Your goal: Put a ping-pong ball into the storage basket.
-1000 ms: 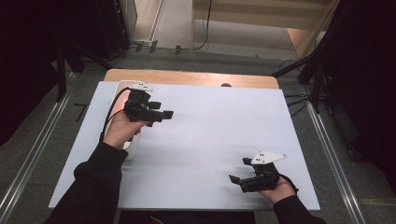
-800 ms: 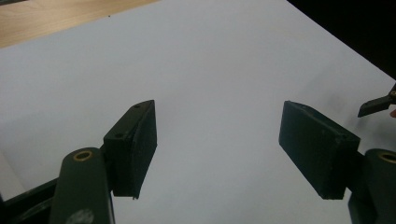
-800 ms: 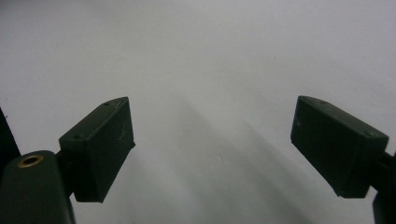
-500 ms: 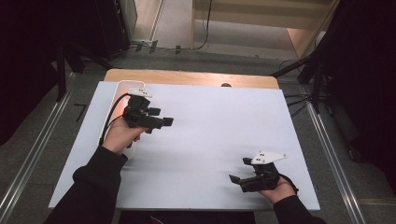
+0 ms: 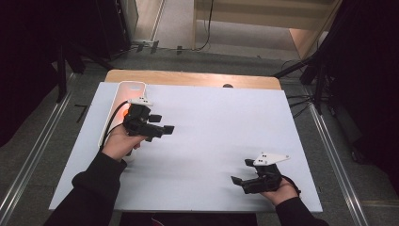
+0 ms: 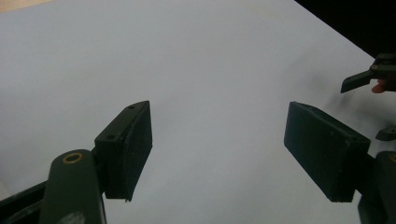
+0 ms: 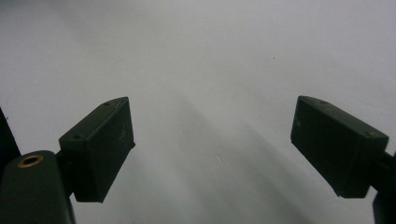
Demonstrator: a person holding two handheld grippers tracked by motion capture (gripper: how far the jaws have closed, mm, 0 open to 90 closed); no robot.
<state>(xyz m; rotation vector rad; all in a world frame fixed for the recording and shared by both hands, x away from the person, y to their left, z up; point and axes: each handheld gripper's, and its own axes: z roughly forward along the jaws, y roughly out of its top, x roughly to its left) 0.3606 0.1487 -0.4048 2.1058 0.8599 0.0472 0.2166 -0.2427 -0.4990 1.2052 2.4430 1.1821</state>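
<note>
I have 2 grippers in frame over the bench [image 5: 202,141], which is covered by a pale sheet.

1. Left gripper [image 5: 162,129]: it hovers over the left half of the bench, pointing toward the centre. Its fingers [image 6: 125,151] stand apart with bare sheet between them; they grip nothing. The jaws have just been opening, and no thing lies between them.

2. Right gripper [image 5: 242,172]: it sits near the front right edge of the bench, pointing left. Its fingers [image 7: 100,147] stand wide apart, with bare sheet between them; they hold nothing. A grey 3-cornered plate [image 5: 270,157] sits on top of it.

3. White tray [image 5: 124,101]: a long, flat white piece lies along the left side of the bench, just behind and partly under the left hand [image 5: 120,143]. A small orange thing [image 5: 125,113] shows on it beside the left gripper; I cannot tell what it is. It is the thing nearest the left gripper and well apart from the right gripper.

4. The left gripper view shows the right gripper's tips [image 6: 369,79] farther off at the right edge.
</note>
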